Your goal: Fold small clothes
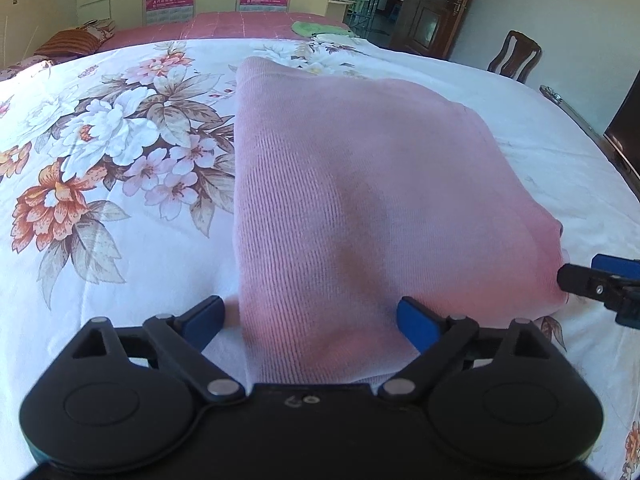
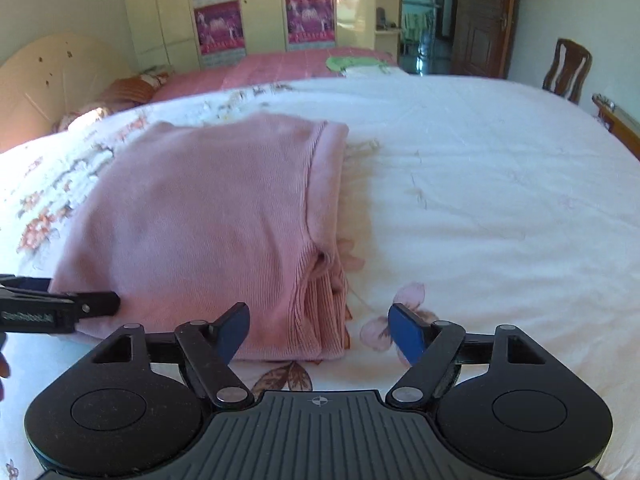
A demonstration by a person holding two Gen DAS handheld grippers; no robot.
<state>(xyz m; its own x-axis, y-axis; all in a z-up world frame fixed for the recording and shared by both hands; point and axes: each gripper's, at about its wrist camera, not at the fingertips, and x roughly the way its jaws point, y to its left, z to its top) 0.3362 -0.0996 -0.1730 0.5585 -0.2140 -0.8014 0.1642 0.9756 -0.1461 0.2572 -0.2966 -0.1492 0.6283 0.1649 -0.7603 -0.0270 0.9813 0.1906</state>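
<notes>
The folded pink sweater takes up the middle of the bed. To its right the white floral sheet lies bare up to the bed's edge. The left claw straddles the sweater's near corner.

Bright daylight floods both fisheye views, washing out the white bedspread toward 3 o'clock. The pink knit garment is soft with blur in the left wrist view, sharper at its ribbed near edge in the right. Black vignetting rounds every corner, and straight lines bow near the rim.
</notes>
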